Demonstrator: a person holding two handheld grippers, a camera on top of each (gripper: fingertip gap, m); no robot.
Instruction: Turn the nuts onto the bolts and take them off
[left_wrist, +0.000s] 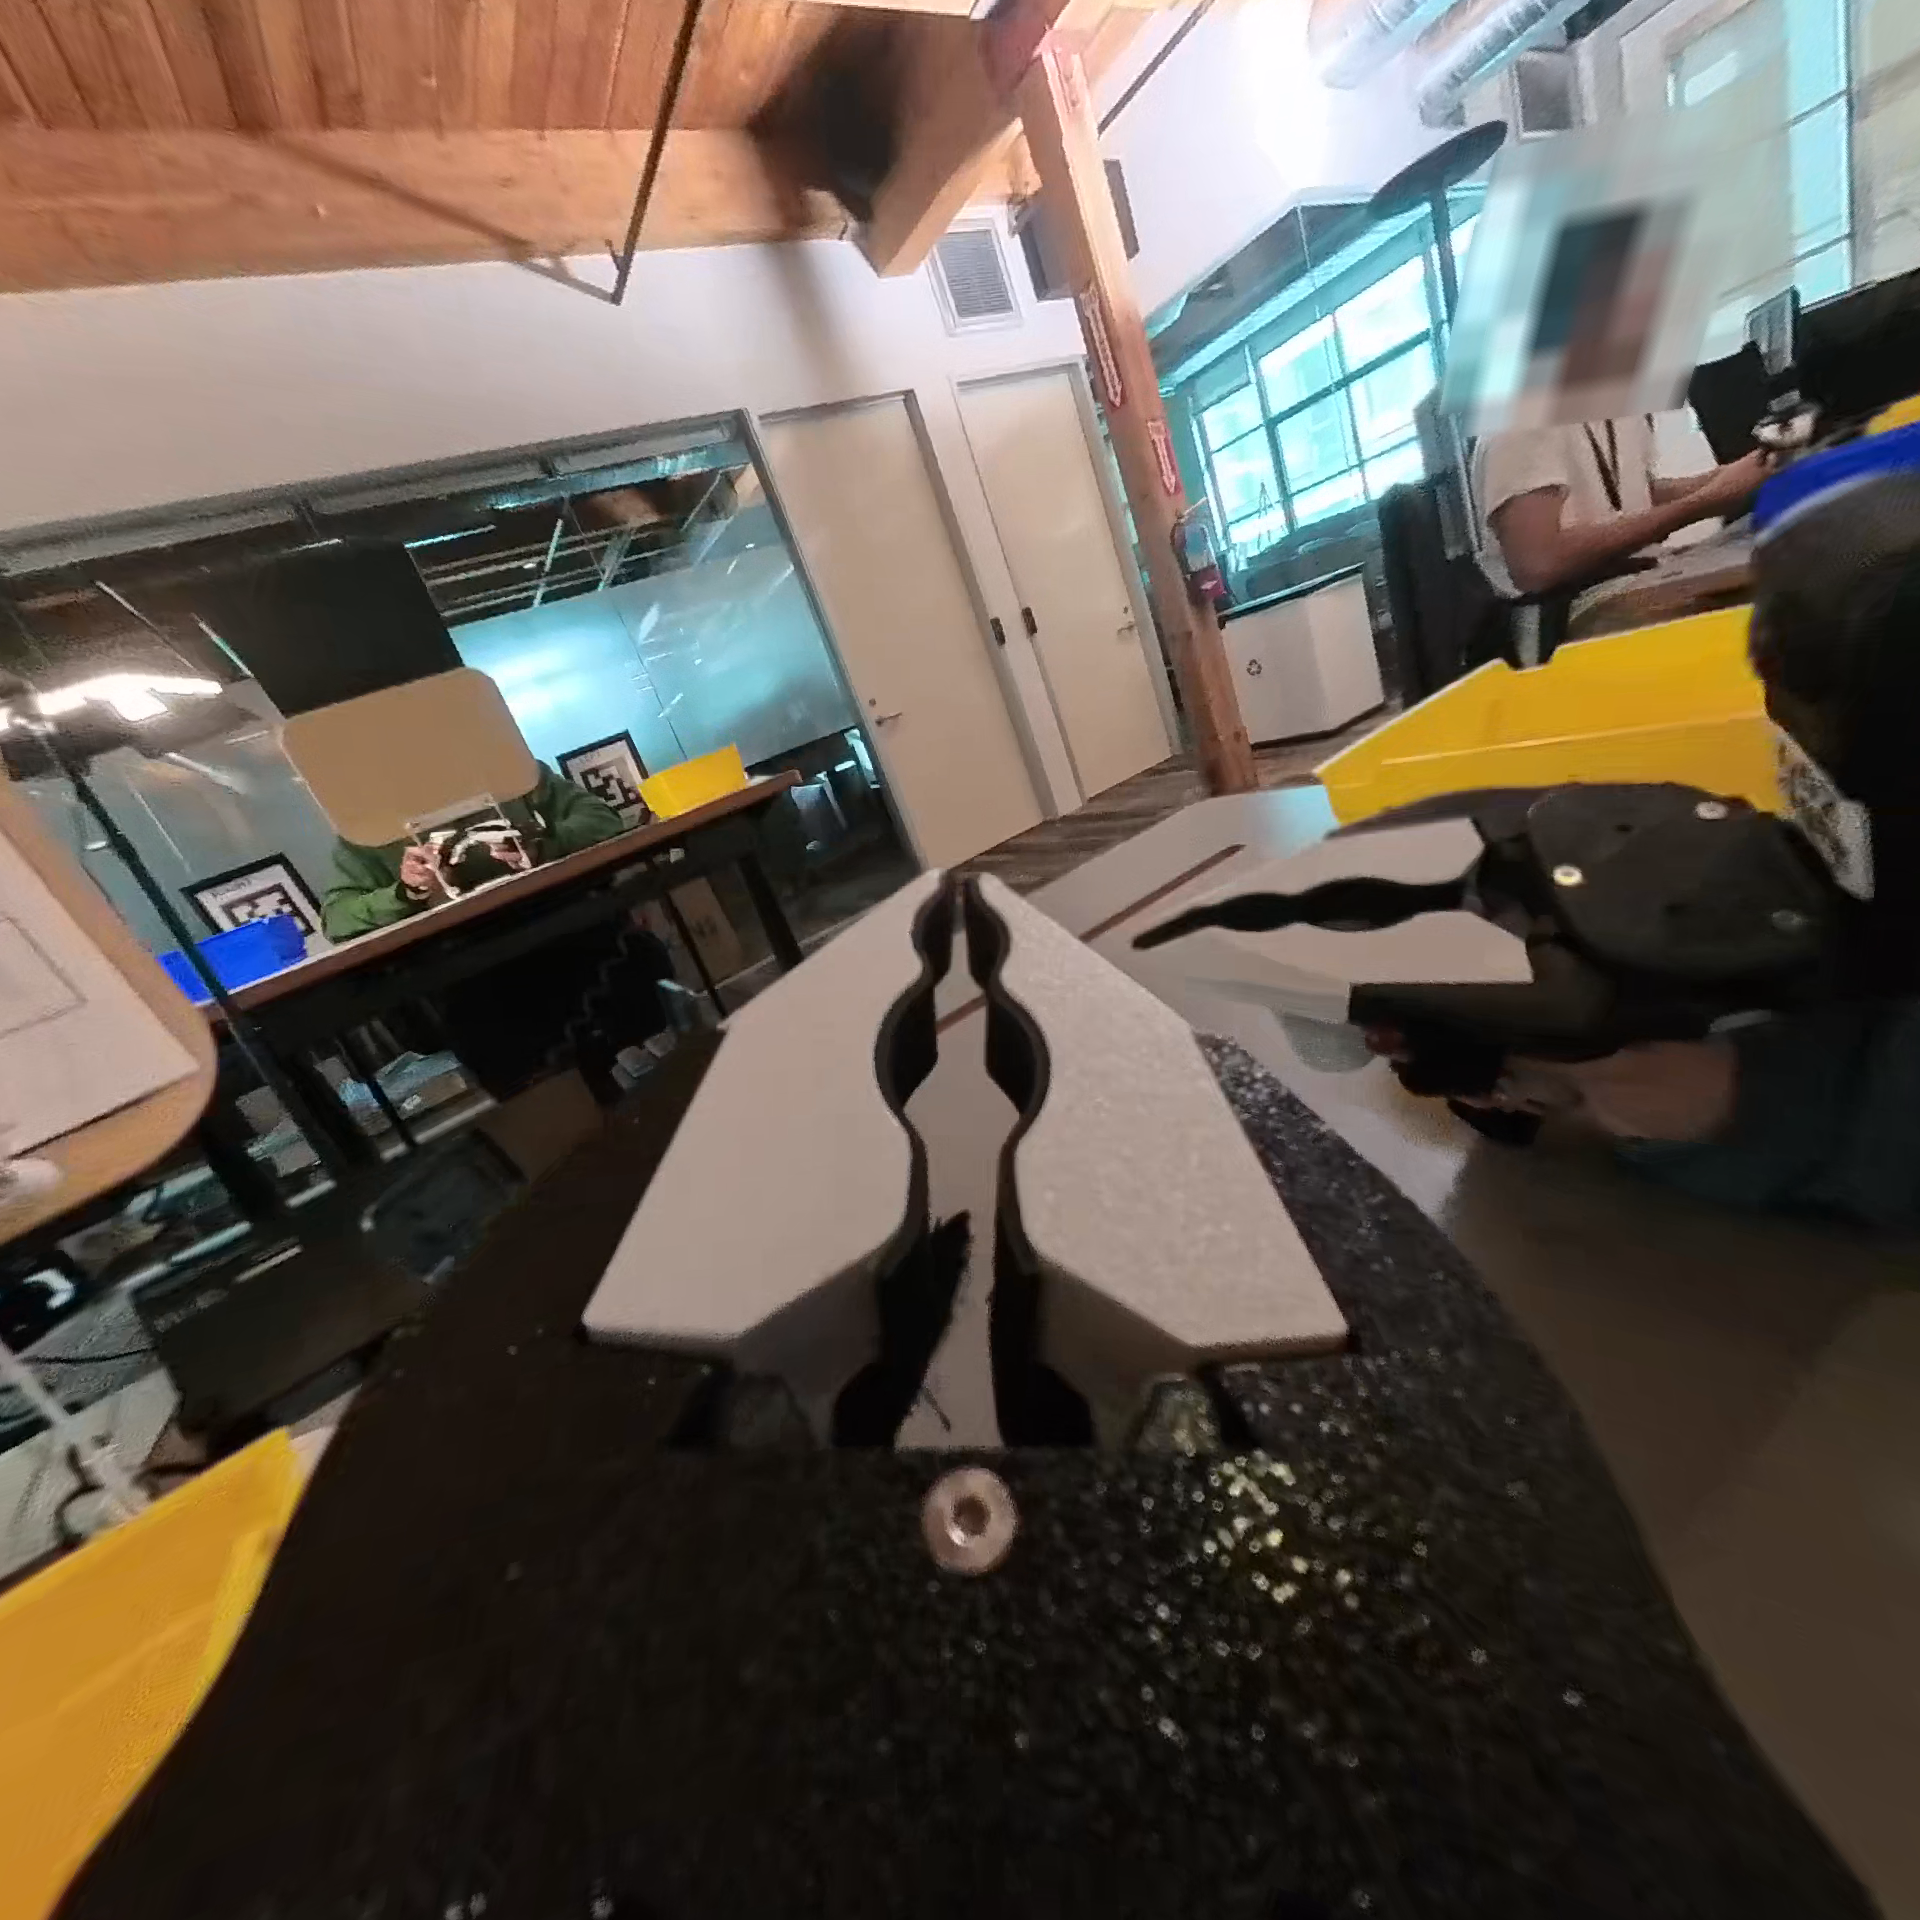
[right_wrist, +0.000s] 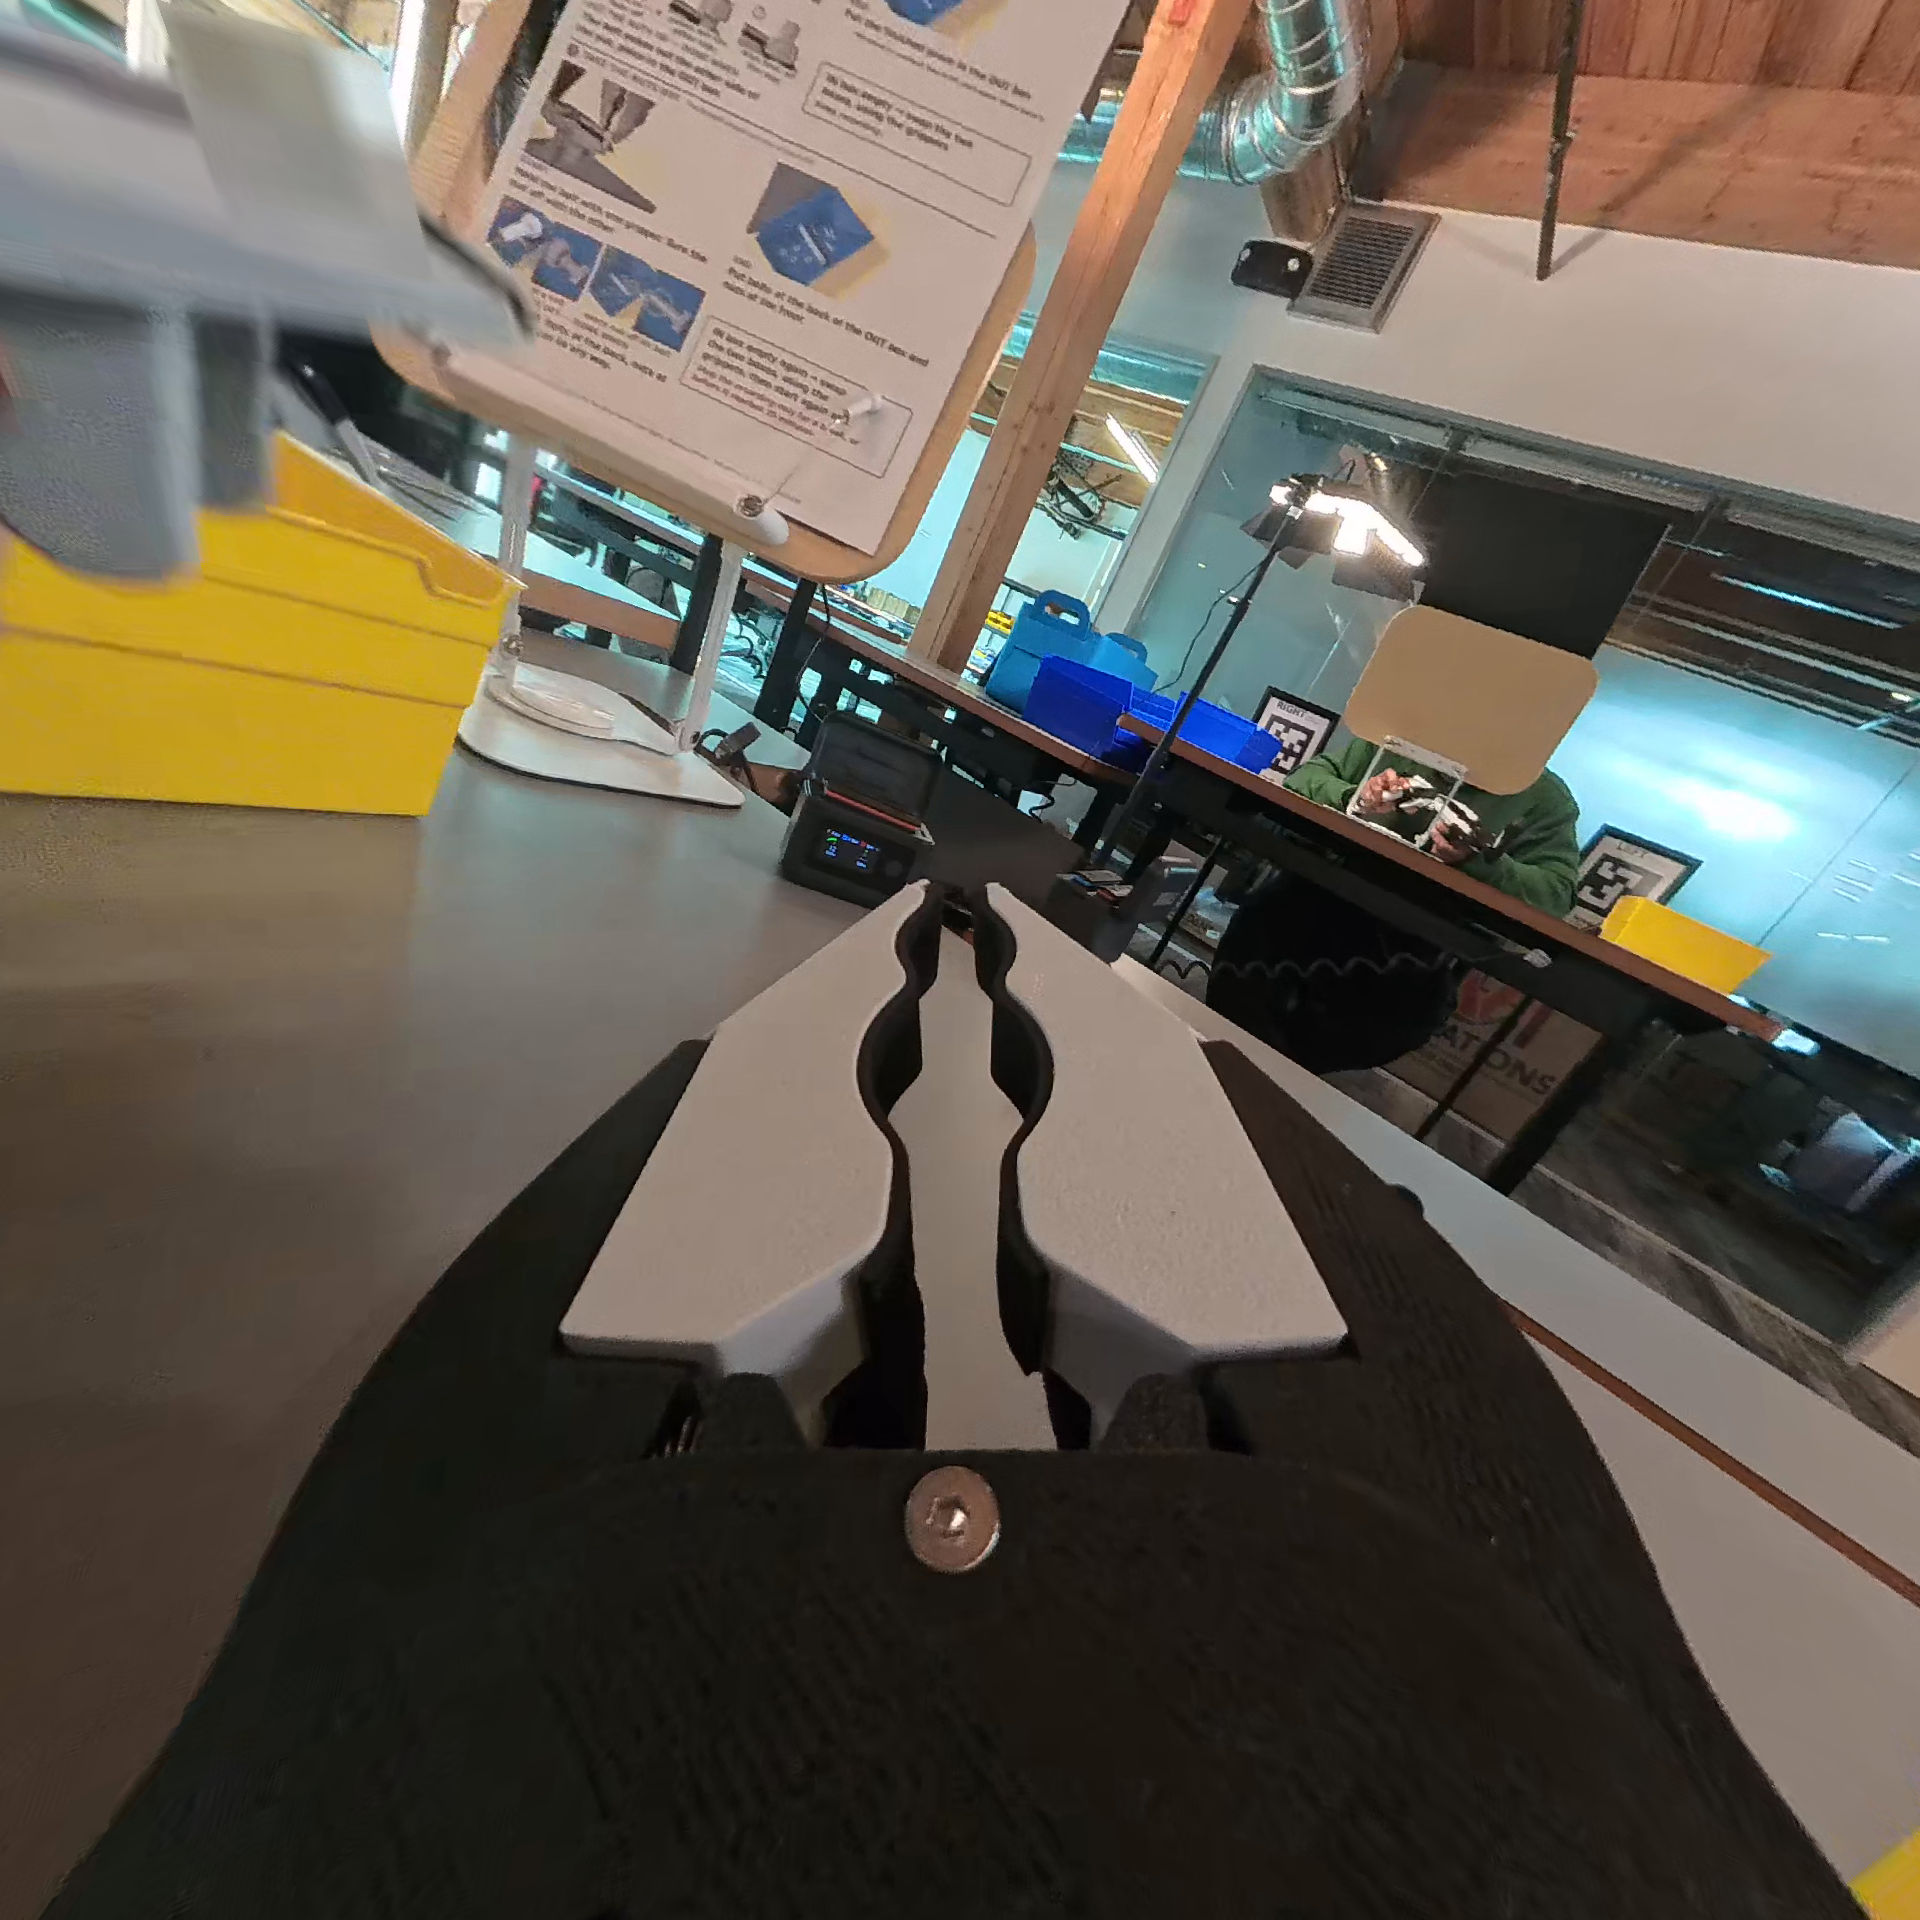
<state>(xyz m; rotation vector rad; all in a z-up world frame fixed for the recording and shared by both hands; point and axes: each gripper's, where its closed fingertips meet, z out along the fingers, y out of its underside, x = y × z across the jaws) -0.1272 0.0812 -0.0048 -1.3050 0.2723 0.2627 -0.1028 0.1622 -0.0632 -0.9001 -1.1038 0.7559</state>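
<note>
Neither nuts nor bolts are in view, both the left tool (left_wrist: 958, 891) and right tool (right_wrist: 956, 896) clenched empty over the tabletop (right_wrist: 312, 1039); small, hard, slippery steel would likely want gripping across flats.

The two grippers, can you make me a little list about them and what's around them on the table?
left gripper: shut, nothing between its fingers
right gripper: shut, holding nothing; also seen from the side in the left wrist view
nuts and bolts: none in view
yellow bins: stacked on the table, to the left in the right wrist view
instruction board: on a white stand beside the bins
small black device: lit screen, at the table's far edge
background: a person in green at another table
</note>
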